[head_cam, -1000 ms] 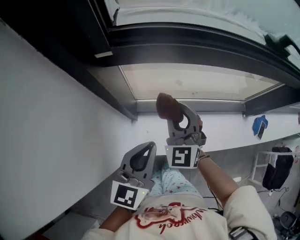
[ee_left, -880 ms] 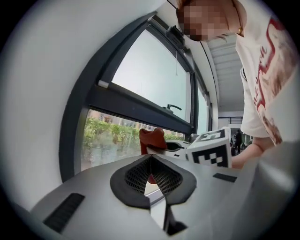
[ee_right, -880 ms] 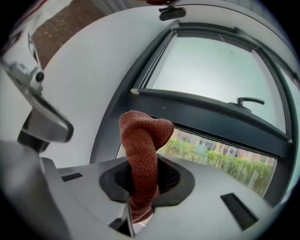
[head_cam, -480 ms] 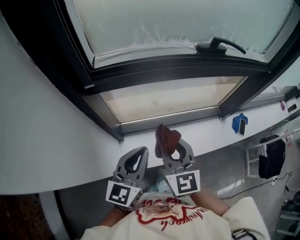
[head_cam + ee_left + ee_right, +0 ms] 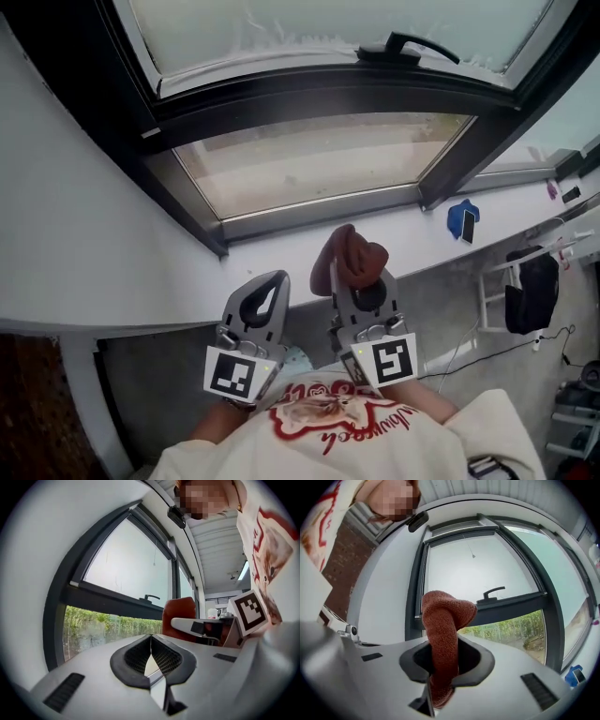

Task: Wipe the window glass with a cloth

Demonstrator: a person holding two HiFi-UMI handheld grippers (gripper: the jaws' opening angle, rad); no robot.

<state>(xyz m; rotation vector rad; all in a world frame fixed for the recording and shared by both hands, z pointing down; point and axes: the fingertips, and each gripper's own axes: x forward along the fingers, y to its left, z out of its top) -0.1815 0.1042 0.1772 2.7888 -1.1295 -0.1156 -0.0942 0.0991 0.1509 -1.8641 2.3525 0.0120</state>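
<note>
Both grippers sit a little lower in the head view than half a second ago, and the window handle (image 5: 412, 47) has slid left along the top of the picture. The right gripper (image 5: 359, 279) pinches a rust-red cloth (image 5: 352, 253). Its jaws are clamped on the cloth's lower part, and the rest stands up past the fingertips and folds over at the top (image 5: 443, 639). Ahead of those jaws and well apart from them are the dark window frame and the window glass (image 5: 459, 569). The cloth is clear of the glass. The left gripper (image 5: 267, 292) is just beside the right one, on its left, with its jaws pressed together on nothing (image 5: 151, 641). From the left gripper, the cloth (image 5: 178, 613) shows to the right and slightly ahead. Beyond both tools runs the white sill (image 5: 272, 246), below the lower pane. A small blue thing (image 5: 461, 221), possibly a clip, lies on the sill far off to the right gripper's right.
</note>
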